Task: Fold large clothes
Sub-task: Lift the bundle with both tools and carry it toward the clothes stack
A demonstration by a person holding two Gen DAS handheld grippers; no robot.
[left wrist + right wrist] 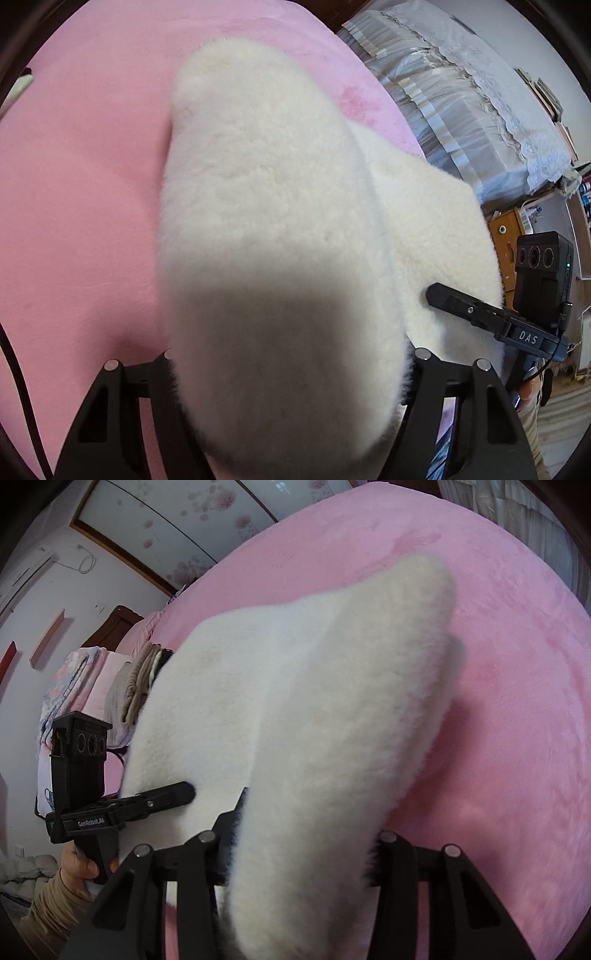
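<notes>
Fleece garment (266,229) bunched lengthwise, long axis running away over pink bedspread (81,206).

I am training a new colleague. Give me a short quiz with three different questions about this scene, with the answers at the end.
1. True or false: both grippers are closed on the same white fleece garment.
2. What colour is the bed cover under the garment?
A. blue
B. pink
C. green
3. In the right wrist view, what lies behind the garment at the left: a stack of folded clothes, or a chair?

Key
1. True: the left gripper and the right gripper each pinch a fold of it.
2. B
3. A stack of folded clothes.
</notes>
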